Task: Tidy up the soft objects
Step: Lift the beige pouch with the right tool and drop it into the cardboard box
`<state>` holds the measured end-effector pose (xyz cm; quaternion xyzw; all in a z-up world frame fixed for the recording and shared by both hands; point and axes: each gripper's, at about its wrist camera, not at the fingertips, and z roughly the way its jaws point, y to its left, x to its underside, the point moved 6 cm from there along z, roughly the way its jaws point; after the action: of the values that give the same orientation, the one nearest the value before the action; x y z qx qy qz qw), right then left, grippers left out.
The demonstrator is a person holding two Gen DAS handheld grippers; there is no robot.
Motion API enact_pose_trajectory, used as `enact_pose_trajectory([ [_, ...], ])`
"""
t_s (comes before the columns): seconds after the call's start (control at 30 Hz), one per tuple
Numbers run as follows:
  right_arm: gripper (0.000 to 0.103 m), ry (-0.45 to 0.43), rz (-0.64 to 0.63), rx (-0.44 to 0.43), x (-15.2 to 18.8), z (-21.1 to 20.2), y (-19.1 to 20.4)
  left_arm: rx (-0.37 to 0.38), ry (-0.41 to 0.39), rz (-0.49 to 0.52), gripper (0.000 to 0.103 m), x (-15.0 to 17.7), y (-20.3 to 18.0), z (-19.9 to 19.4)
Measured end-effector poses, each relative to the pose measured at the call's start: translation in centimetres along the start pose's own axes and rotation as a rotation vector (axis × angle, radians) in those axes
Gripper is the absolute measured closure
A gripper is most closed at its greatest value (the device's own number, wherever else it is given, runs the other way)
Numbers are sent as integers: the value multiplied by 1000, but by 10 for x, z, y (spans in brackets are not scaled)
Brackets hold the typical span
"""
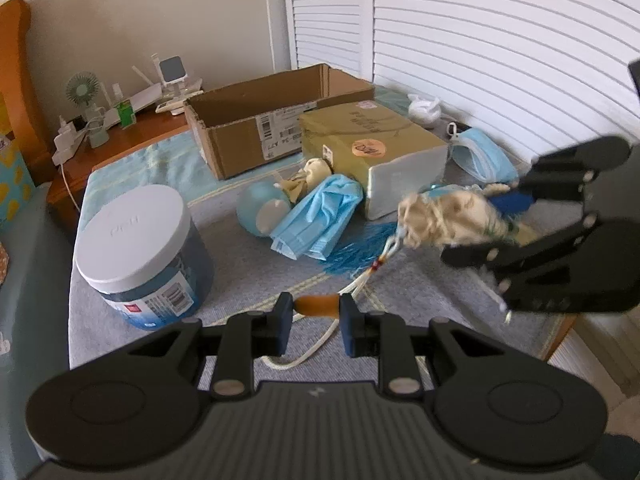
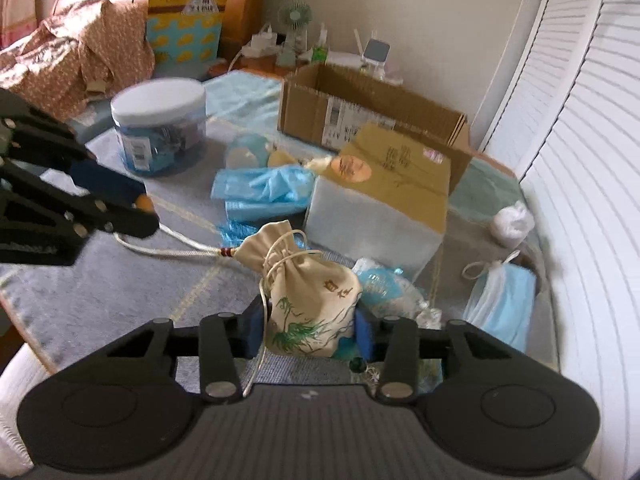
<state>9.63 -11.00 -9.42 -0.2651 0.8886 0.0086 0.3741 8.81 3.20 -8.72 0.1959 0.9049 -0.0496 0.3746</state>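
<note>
A cream drawstring pouch (image 2: pixel 312 308) printed with green bamboo sits between the blue pads of my right gripper (image 2: pixel 308 332), which is shut on it. A white cord (image 2: pixel 180 252) runs from the pouch's neck to an orange bead (image 2: pixel 142 202) clamped in my left gripper (image 2: pixel 144 212). In the left wrist view my left gripper (image 1: pixel 315 320) pinches that orange bead (image 1: pixel 316 306) low over the grey mat. To the right, my right gripper (image 1: pixel 480 228) holds the pouch (image 1: pixel 440 216) above the mat.
An open cardboard box (image 1: pixel 256 120) stands at the back, a taped tan parcel (image 1: pixel 372 148) in front of it. A white-lidded jar (image 1: pixel 140 248) is at left. Blue face masks (image 1: pixel 320 216), a blue ball toy (image 1: pixel 260 208) and a blue tassel (image 1: pixel 360 252) lie mid-table. Another mask (image 2: pixel 504 304) lies near the right edge.
</note>
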Motion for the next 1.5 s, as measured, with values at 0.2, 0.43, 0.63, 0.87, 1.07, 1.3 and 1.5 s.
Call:
enact_pose_trajectory([
  [0.2, 54, -95, 28, -29, -29, -37, -14, -8, -16, 40, 80, -5, 1, -13],
  [0.43, 54, -207, 26, 4, -83, -53, -42, 0, -42, 44, 80, -11, 6, -20],
  [0.63, 54, -258, -5, 12, -144, -33, -70, 20, -45, 48, 80, -18, 8, -15],
  [0.87, 54, -266, -65, -33, -211, 18, -95, 41, -35, 33, 80, -24, 13, -2],
  [1.07, 54, -259, -118, -66, -253, 60, -110, 50, -8, 16, 80, -29, 19, 19],
  [1.3, 28, -170, -174, -66, -247, 115, -119, 54, 8, 16, 80, -37, 21, 32],
  [1.5, 2, -138, -38, -32, -216, 120, -127, 47, 1, 30, 80, -47, 20, 34],
])
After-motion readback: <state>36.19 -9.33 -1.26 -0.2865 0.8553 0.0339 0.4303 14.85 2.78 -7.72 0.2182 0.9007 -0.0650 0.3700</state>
